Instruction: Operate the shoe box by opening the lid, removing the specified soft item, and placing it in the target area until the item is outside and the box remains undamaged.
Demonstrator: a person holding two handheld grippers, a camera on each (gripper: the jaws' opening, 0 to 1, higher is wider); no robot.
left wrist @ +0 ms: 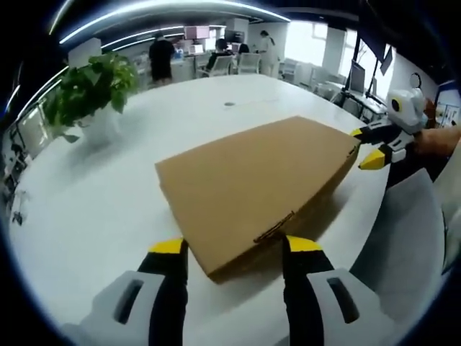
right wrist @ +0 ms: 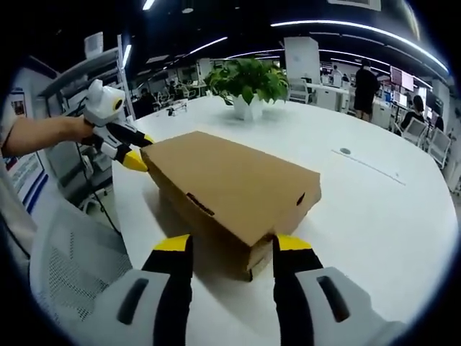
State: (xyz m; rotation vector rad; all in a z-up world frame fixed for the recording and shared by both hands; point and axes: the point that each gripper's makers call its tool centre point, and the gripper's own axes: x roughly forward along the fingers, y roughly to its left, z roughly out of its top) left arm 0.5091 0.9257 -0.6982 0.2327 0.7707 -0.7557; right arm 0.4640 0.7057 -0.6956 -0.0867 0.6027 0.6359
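Fingers (left wrist: 170, 249) spread on both grippers, flanking shoe box (left wrist: 256, 189) corners — lid closed, white table (left wrist: 108, 202).

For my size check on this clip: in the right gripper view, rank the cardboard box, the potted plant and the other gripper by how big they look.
1. Cardboard box, clearly largest.
2. Potted plant.
3. Left gripper at the box's far corner.
Plant and gripper look close in size, and the plant stands farther off, so their order is unsure.

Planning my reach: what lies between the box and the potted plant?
Bare white table; nothing lies between the cardboard box and potted plant, in both gripper views.
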